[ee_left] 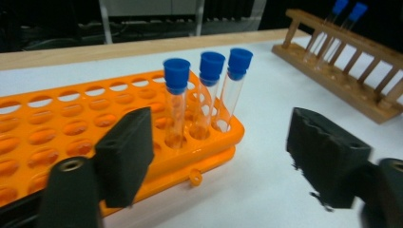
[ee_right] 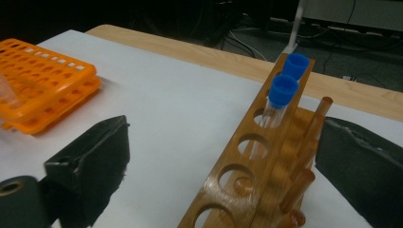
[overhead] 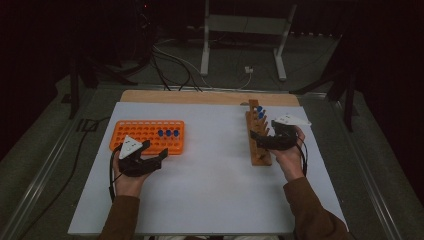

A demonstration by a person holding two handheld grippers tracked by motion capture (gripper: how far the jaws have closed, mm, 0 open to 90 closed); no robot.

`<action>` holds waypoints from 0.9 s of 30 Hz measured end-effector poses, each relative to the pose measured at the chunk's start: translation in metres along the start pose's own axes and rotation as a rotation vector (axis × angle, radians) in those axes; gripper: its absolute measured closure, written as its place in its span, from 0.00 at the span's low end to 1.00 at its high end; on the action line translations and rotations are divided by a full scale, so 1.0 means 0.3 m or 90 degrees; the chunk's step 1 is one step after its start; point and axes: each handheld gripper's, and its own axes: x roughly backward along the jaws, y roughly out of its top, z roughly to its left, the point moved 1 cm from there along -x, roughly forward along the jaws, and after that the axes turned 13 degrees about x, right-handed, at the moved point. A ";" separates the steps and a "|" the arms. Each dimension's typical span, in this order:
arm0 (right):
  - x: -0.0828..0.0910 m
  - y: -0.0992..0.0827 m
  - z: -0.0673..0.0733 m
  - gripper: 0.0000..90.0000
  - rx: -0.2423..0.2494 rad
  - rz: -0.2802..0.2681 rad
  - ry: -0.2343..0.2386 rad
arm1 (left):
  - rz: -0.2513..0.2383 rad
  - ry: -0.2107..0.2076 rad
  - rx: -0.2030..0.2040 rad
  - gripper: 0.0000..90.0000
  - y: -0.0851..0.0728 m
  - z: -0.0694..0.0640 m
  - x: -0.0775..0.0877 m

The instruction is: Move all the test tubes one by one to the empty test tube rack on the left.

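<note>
An orange tube rack (overhead: 145, 131) lies on the left of the white table top and holds three blue-capped tubes (overhead: 168, 133) at its right end. My left gripper (overhead: 156, 149) hovers just in front of that rack, open with nothing between its jaws. The left gripper view shows the tubes (ee_left: 209, 71) upright in the rack's near corner (ee_left: 71, 123), beyond my open left gripper (ee_left: 221, 142). A wooden rack (overhead: 259, 150) at the right holds two blue-capped tubes (overhead: 260, 112) at its far end. My right gripper (overhead: 257, 137) is open, and in the right gripper view its jaws (ee_right: 228, 142) straddle the wooden rack (ee_right: 237, 175), short of the tubes (ee_right: 283, 90).
The white sheet (overhead: 210, 175) covers a wooden table whose bare far edge (overhead: 200, 97) shows. A metal stand (overhead: 245, 30) and cables lie on the floor behind. The wooden rack (ee_left: 347, 52) also appears far right in the left gripper view, the orange rack (ee_right: 43, 80) far left in the right one.
</note>
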 end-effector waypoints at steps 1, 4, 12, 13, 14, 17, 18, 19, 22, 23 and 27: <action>-0.007 0.003 -0.003 0.06 0.002 0.002 -0.001 | -0.002 0.001 0.003 0.20 0.000 0.001 0.004; -0.030 0.008 -0.020 0.08 -0.005 0.013 -0.007 | -0.010 0.006 0.010 0.15 -0.001 0.005 0.011; -0.091 0.030 -0.072 0.26 -0.014 0.031 -0.032 | -0.022 0.030 0.023 0.01 0.001 0.014 0.018; -0.101 0.028 -0.074 0.30 -0.012 0.034 -0.036 | -0.022 0.029 0.023 0.01 0.001 0.015 0.018; -0.110 0.025 -0.076 0.36 -0.010 0.036 -0.040 | -0.021 0.031 0.021 0.01 -0.001 0.016 0.018; -0.135 0.014 -0.079 0.53 -0.006 0.042 -0.041 | -0.017 0.035 0.021 0.01 -0.006 0.017 0.014; -0.143 0.010 -0.079 0.58 -0.007 0.047 -0.045 | -0.014 0.037 0.020 0.01 -0.007 0.017 0.012; -0.151 0.005 -0.081 0.61 -0.006 0.049 -0.046 | -0.013 0.038 0.019 0.01 -0.008 0.017 0.011; -0.167 -0.004 -0.088 0.71 -0.013 0.053 -0.056 | -0.012 0.039 0.018 0.01 -0.009 0.013 0.008; -0.171 -0.007 -0.091 0.76 -0.017 0.051 -0.057 | -0.012 0.038 0.018 0.01 -0.009 0.013 0.008; -0.179 -0.010 -0.092 0.85 -0.019 0.049 -0.059 | -0.010 0.040 0.020 0.01 -0.012 0.015 0.005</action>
